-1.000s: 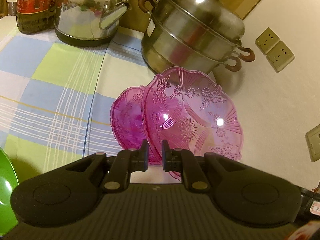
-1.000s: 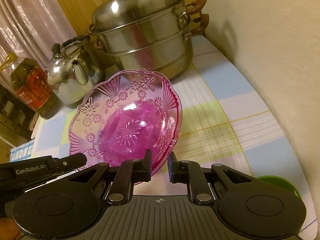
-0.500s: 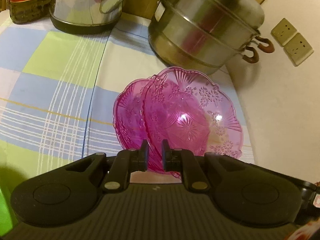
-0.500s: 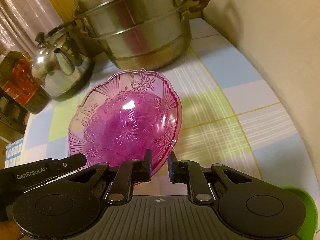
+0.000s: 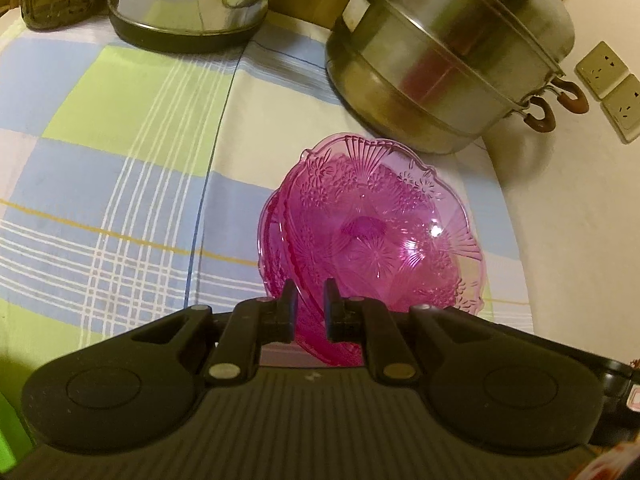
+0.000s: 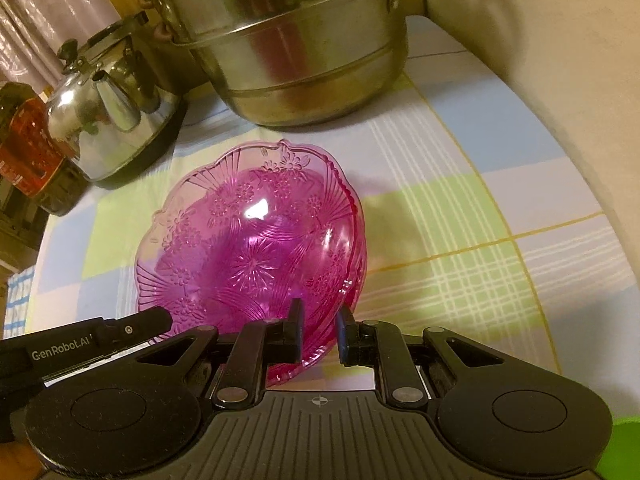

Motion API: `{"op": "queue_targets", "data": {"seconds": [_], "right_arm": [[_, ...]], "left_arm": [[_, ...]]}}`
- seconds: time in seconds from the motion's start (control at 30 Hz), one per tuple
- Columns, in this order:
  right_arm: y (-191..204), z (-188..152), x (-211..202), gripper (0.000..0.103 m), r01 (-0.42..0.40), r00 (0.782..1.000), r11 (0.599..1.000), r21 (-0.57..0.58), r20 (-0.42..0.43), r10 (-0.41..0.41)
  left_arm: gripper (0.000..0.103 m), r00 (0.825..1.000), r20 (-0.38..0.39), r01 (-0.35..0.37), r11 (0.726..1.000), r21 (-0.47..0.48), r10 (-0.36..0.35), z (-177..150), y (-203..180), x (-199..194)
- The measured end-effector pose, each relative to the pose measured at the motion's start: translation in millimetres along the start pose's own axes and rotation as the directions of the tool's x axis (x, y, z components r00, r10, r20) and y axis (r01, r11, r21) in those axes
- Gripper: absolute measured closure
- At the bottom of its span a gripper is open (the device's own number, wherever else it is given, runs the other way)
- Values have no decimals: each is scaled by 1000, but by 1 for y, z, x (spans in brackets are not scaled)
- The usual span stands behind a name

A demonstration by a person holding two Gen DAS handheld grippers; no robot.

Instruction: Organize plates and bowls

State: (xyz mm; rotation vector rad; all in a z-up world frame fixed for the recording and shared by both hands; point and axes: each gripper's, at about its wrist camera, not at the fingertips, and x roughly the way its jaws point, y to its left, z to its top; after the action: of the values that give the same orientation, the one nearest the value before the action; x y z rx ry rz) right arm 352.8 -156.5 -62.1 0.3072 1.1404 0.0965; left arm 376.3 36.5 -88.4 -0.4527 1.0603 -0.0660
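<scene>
Two see-through pink bowls with a flower pattern sit one inside the other, tilted, low over the checked tablecloth. The front pink bowl faces the left wrist view, and the second bowl's rim peeks out to its left. My left gripper is shut on the near rim of the pink bowls. In the right wrist view the same pink bowls fill the middle, with my right gripper shut on their rim. The left gripper's tip reaches the rim from the left.
A large steel steamer pot stands just behind the bowls. A steel kettle and an oil bottle stand further left. A wall with sockets lies to the right. Something green shows at the near edge.
Both grippers have sunk toward the tablecloth with the pink bowls and come nearer the steamer pot. The two bowls overlap more closely than before. Both grips are unchanged.
</scene>
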Motion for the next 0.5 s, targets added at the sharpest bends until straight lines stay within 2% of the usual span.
{"op": "queue_targets", "data": {"seconds": [0.2,0.23,0.3,0.33,0.37,0.5], "right_arm": [[6,-1,3,86,24,1000,999,-25,5,-24],[8,0,4,83,27,1000,999,-32,6,-27],[10,0,3,68,32,999,999,-41,15,-32],[10,0,2,56,33,999,999,-39,27,-32],[9,0,0,52,19,999,999,-34,44,-17],[5,1,-8,52,5,998,1000,-14,68,-4]], "left_arm": [[90,1000,-1,-5,1000,3,5,2,-1,4],[90,1000,3,-8,1000,7,8,2,-1,3],[88,1000,20,-25,999,21,24,3,-4,0],[86,999,30,-28,999,25,27,2,-4,-3],[85,999,39,-30,999,25,29,2,-5,-5],[85,998,50,-24,1000,18,23,2,-2,-13]]}}
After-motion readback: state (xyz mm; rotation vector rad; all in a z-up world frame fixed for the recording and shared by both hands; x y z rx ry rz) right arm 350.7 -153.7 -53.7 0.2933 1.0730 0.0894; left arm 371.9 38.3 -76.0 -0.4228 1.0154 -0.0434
